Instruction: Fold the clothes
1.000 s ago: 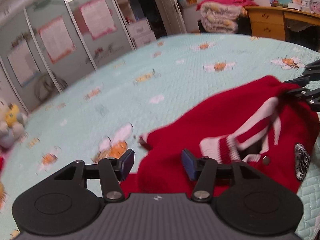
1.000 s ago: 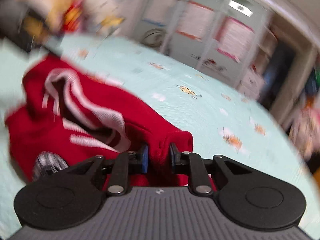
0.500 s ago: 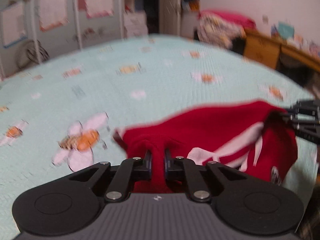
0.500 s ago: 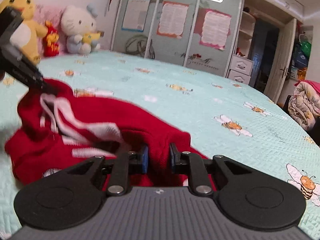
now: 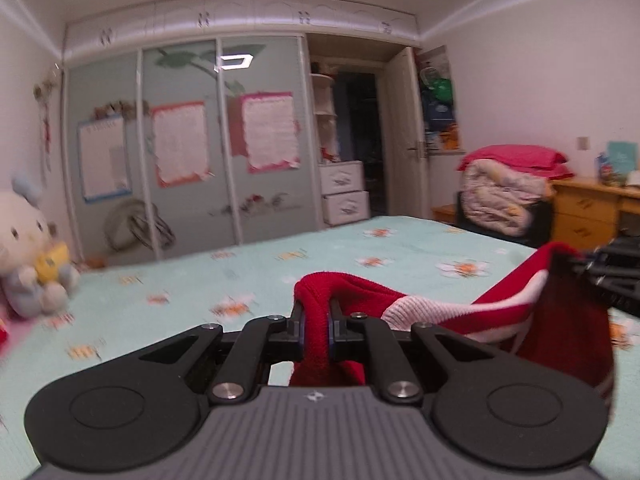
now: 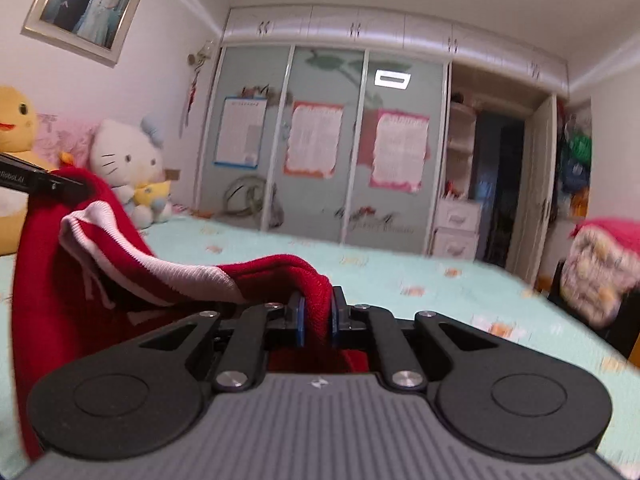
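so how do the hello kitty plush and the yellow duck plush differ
The hello kitty plush is white with a pale blue bow; the yellow duck plush is yellow with an orange beak. The kitty shows nearly whole, holding something yellow; the duck is cut off by the frame edge. Both sit at the bed's far end.

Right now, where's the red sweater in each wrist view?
Left wrist view: red sweater centre to right, pinched in the left tongs, stretching to the right tongs at the right edge.
Right wrist view: red sweater left to centre, pinched in the right tongs, running up to the left tongs at the left edge.
Shared landmark: white cat plush.
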